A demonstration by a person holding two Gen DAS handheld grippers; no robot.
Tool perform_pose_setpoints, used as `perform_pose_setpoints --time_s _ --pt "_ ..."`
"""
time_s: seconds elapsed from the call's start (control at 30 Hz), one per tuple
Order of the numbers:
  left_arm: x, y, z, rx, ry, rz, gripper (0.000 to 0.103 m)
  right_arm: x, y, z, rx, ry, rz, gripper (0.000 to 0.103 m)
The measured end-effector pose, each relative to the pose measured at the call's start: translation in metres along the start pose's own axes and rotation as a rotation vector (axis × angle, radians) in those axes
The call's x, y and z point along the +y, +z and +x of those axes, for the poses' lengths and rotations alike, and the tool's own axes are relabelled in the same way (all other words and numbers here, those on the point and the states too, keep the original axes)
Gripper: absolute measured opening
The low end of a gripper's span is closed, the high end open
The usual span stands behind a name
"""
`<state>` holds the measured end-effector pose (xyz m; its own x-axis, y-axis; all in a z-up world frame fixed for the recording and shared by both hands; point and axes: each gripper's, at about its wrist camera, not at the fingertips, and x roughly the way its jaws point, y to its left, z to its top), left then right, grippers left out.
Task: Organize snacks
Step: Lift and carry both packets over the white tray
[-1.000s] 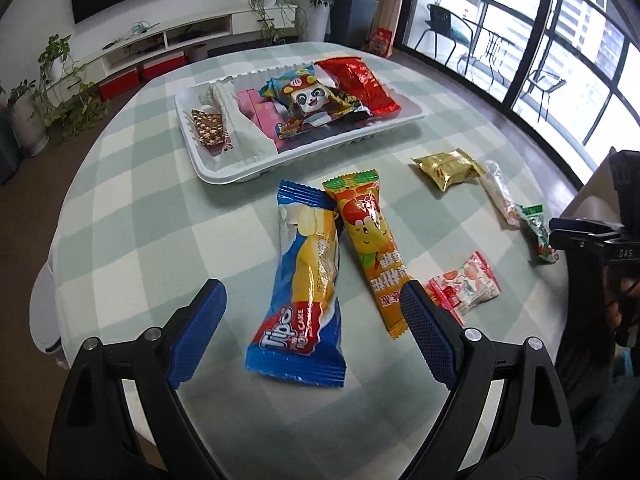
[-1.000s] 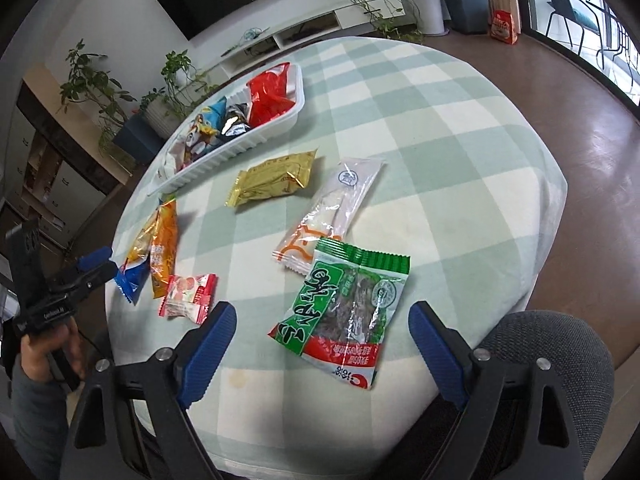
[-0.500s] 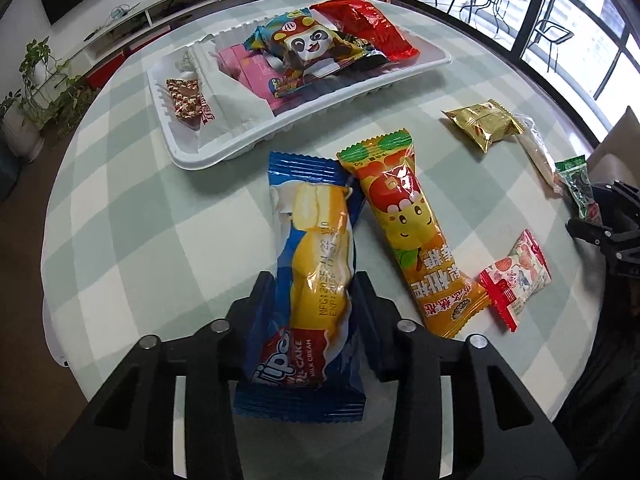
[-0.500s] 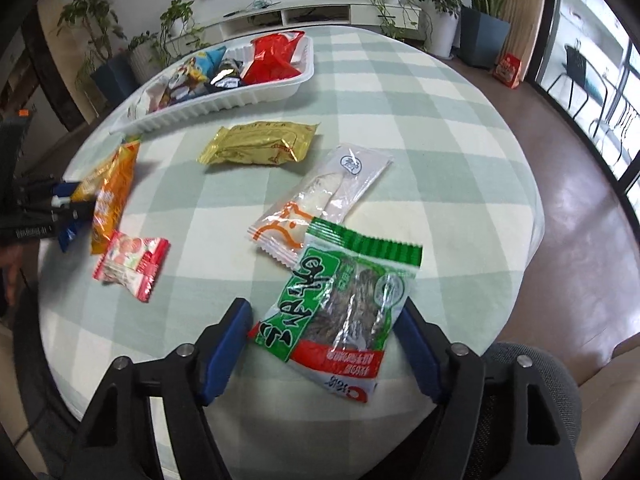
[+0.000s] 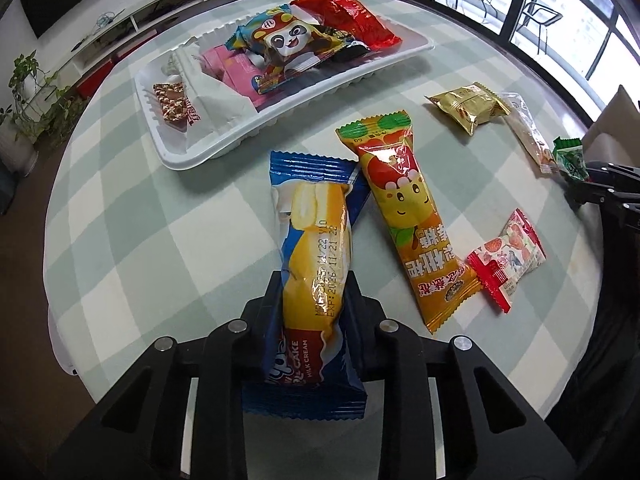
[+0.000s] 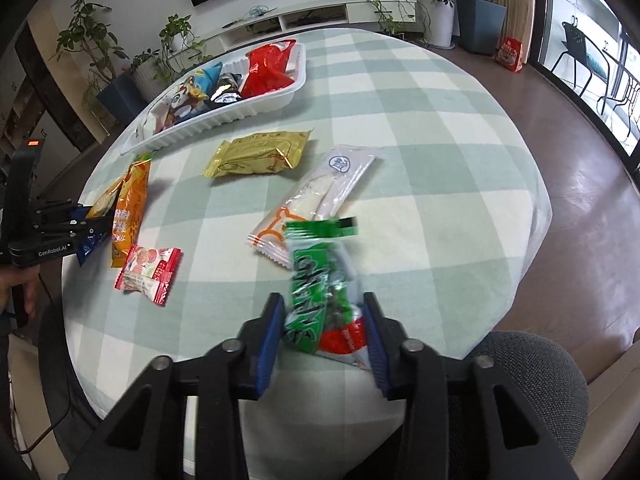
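Note:
My left gripper (image 5: 314, 304) is shut on a blue and yellow cake pack (image 5: 316, 264) near the table's front edge. My right gripper (image 6: 324, 320) is shut on a green snack pack (image 6: 320, 284), crumpled between the pads and lifted. A white tray (image 5: 192, 156) with several snacks sits at the far side; it also shows in the right wrist view (image 6: 256, 108). Loose on the cloth lie an orange pack (image 5: 408, 216), a red and white candy (image 5: 508, 256), a gold pack (image 6: 260, 154) and a white pack (image 6: 320, 196).
The round table has a green checked cloth (image 5: 140, 220). A grey chair (image 6: 532, 376) is at the near right edge. Plants and a low TV shelf (image 6: 280, 20) stand behind, and a glass door (image 6: 592, 40) is at right.
Both grippers closed from wide open: the left onto the blue cake pack, the right onto the green pack, which is now squeezed and raised off the cloth.

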<state>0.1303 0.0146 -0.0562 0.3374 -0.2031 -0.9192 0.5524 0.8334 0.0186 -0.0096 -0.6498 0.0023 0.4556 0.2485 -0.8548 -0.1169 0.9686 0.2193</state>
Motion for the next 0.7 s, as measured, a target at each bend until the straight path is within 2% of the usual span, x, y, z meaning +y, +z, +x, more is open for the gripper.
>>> perform_pose_setpoints --time_s 0.13,0.33,0.53,0.7 --pt "0.003 -0.004 -0.002 -0.013 -0.005 -0.015 0.025 0.001 -0.001 -0.002 0.003 0.019 0.0 0.035" --pt "0.018 -0.014 -0.016 -0.085 -0.018 -0.095 0.025 0.0 -0.003 -0.009 -0.001 0.074 0.025 0.034" --pt "0.034 -0.022 -0.04 -0.167 -0.093 -0.202 0.025 -0.007 0.004 -0.024 -0.031 0.169 0.089 0.034" --pt "0.045 -0.021 -0.06 -0.243 -0.151 -0.283 0.025 -0.011 0.018 -0.033 -0.058 0.211 0.111 0.034"
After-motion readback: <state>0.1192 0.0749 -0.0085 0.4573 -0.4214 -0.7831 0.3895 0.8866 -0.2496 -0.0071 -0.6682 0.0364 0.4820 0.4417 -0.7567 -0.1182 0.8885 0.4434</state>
